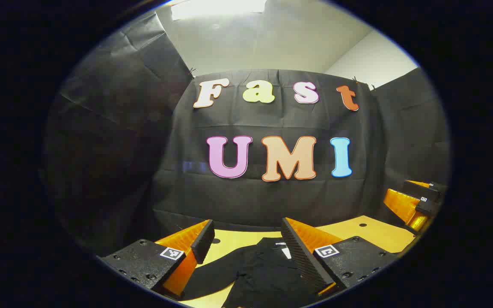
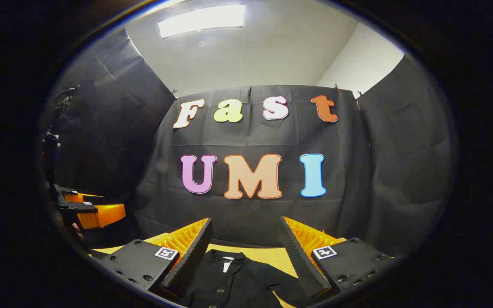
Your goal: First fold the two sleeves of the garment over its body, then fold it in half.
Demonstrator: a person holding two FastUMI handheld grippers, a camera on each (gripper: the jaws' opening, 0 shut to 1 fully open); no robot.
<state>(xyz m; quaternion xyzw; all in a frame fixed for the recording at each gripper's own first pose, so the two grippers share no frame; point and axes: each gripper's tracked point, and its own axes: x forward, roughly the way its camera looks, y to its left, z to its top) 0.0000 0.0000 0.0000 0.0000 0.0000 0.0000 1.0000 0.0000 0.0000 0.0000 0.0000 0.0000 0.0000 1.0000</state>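
A black collared garment point(image 1: 259, 269) lies flat on the yellow table point(image 1: 370, 233), its collar toward the back wall and one sleeve spread out to the left. My left gripper point(image 1: 246, 233) hovers above it, open, with nothing between its fingers. In the right gripper view the same garment point(image 2: 238, 278) shows its collar and button placket, and a sleeve reaches toward the right. My right gripper point(image 2: 244, 231) is open over the collar, holding nothing. The right gripper point(image 1: 417, 201) appears far right in the left gripper view; the left gripper point(image 2: 88, 209) appears far left in the right gripper view.
Black cloth walls close the booth at the back and on both sides. The yellow table point(image 2: 268, 254) runs up to the back wall. A dark stand point(image 2: 54, 145) rises at the far left of the right gripper view.
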